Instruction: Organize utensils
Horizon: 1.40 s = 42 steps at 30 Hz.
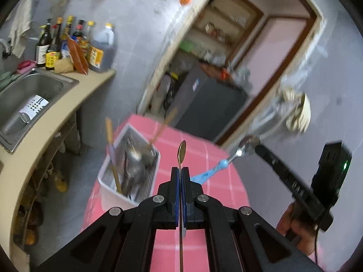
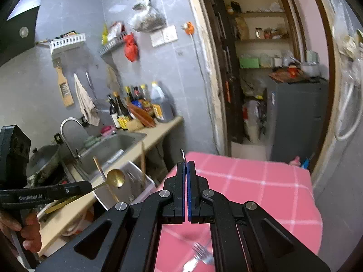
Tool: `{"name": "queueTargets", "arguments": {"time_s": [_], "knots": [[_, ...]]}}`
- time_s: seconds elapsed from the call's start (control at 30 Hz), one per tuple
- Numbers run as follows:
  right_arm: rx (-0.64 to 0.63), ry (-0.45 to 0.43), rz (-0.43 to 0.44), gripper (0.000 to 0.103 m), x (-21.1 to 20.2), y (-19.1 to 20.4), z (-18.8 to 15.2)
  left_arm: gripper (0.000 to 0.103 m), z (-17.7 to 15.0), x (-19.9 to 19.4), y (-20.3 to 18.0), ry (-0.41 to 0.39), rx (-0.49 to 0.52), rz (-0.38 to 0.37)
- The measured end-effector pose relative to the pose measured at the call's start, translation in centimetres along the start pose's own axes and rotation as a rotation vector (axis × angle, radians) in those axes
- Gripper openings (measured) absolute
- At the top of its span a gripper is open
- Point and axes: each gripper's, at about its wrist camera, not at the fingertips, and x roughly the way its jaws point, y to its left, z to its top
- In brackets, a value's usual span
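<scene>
Here, the gold spoon (image 1: 181,156) stands edge-on, bowl pointing away; handle trailing back.

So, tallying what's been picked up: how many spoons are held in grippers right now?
2. A gold metal spoon in the left gripper; a blue-handled steel spoon in the right gripper. More utensils crowd the white plastic basket, blurred.

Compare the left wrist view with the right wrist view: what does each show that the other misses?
Only the left wrist view shows the blue-handled spoon held by the right gripper, and the inside of the white utensil bin. Only the right wrist view shows a fork lying on the pink cloth, the faucet and the wall shelves. Both show the gold spoon in the left gripper, the sink, the bottles and the pink checked table.
</scene>
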Motion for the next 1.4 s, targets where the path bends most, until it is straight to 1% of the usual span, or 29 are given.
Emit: {"name": "queueTargets", "arguments": {"time_s": [0.07, 0.2, 0.33, 0.53, 0.67, 0.83, 1.0, 1.07, 1.27, 1.37, 1.4], "knots": [[-0.022, -0.012, 0.017, 0.002, 0.6, 1.1, 0.8, 0.002, 1.0, -0.3, 1.4, -0.054, -0.061, -0.028], [-0.062, -0.013, 0.039, 0.002, 1.9, 3.1, 1.8, 0.002, 2.4, 0.1, 2.9, -0.138, -0.144, -0.073], [-0.091, -0.009, 0.048, 0.002, 2.7, 4.4, 1.9, 0.002, 3.1, 0.8, 3.6, -0.201, -0.179, -0.106], [-0.085, -0.005, 0.051, 0.002, 3.5, 4.8, 1.9, 0.002, 3.5, 2.8, 5.1, -0.25, -0.255, -0.193], [-0.084, -0.006, 0.056, 0.002, 4.0, 4.7, 1.7, 0.002, 3.7, 4.1, 5.6, -0.259, -0.298, -0.247], [-0.112, 0.018, 0.07, 0.002, 5.4, 5.3, 1.1, 0.002, 3.4, 5.3, 5.8, -0.25, -0.293, -0.261], [-0.125, 0.046, 0.089, 0.002, 5.9, 5.6, 0.5, 0.002, 2.5, 5.9, 6.3, -0.22, -0.295, -0.24], [-0.122, 0.054, 0.094, 0.002, 6.0, 5.5, 0.2, 0.002, 2.3, 5.7, 6.4, -0.198, -0.287, -0.22], [-0.112, 0.08, 0.104, 0.002, 6.5, 5.3, -0.5, 0.002, 2.0, 3.7, 6.1, -0.1, -0.218, -0.153], [-0.102, 0.093, 0.111, 0.002, 6.7, 5.2, -0.8, 0.002, 2.0, 2.8, 6.0, -0.034, -0.192, -0.108], [-0.101, 0.096, 0.114, 0.002, 6.8, 5.2, -1.0, 0.002, 1.9, 2.5, 6.0, 0.001, -0.191, -0.09]]}}
